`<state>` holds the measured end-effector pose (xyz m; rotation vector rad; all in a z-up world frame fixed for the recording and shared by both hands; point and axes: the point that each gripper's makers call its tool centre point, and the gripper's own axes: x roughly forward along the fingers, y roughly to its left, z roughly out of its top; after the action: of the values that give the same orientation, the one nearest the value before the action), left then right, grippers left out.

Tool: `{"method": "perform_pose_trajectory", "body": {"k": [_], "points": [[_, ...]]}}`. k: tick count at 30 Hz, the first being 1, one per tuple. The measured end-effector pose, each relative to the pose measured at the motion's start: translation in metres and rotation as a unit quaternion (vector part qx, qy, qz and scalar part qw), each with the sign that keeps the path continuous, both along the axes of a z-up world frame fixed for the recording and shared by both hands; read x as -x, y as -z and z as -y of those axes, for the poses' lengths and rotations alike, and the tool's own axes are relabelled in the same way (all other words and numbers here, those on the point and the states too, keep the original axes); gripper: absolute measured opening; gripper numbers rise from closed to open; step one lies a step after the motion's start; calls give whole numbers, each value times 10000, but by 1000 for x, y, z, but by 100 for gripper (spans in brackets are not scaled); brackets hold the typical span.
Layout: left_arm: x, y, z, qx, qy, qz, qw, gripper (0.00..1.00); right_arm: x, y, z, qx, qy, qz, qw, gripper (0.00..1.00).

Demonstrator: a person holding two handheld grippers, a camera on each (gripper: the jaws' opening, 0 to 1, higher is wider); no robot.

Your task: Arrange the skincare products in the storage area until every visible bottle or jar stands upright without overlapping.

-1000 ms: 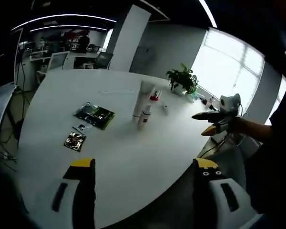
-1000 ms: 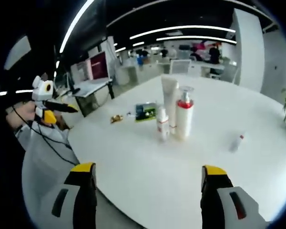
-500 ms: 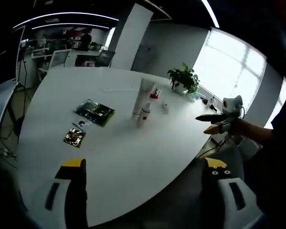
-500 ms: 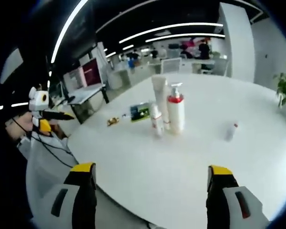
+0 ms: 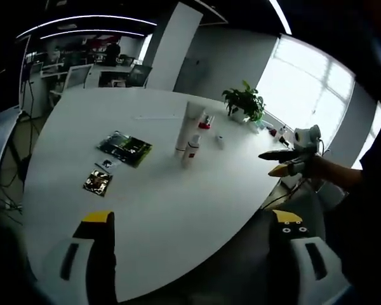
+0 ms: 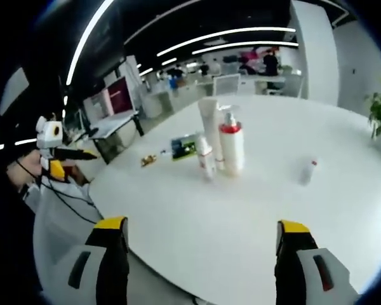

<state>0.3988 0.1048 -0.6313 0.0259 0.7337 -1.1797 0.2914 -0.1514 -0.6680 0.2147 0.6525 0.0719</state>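
Note:
Three skincare containers stand upright close together on the white table (image 5: 146,197): a tall white tube (image 6: 209,127), a white pump bottle with a red collar (image 6: 232,145) and a small white bottle (image 6: 206,159). In the left gripper view the same tube (image 5: 183,130) and small bottle (image 5: 192,150) stand mid-table. A tiny white bottle (image 6: 308,171) stands apart to the right. My left gripper (image 5: 193,222) is open over the near table edge. My right gripper (image 6: 202,229) is open too, well short of the bottles. The other gripper (image 5: 286,163) shows at the right, and likewise the other gripper (image 6: 60,155) at the left.
A green packet (image 5: 125,147) and a small dark sachet (image 5: 98,182) lie left of the bottles. A potted plant (image 5: 244,105) stands at the far table edge by the window. Office desks and chairs fill the background.
Both views have shifted slightly with my hands. The left jaws have spread a little wider since a second ago. The bottles have not moved.

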Motion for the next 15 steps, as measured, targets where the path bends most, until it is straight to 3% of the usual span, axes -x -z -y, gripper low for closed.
{"method": "perform_pose_trajectory", "body": {"k": [9,15], "points": [[-2,2,2,-69,-8,-29,10000,94,-8,8,20,-26,193,-97,9998,99],[-5,5,2,-108,-109,-78,9999,94,-22,22,48,103,399,-273,9988,96]]}}
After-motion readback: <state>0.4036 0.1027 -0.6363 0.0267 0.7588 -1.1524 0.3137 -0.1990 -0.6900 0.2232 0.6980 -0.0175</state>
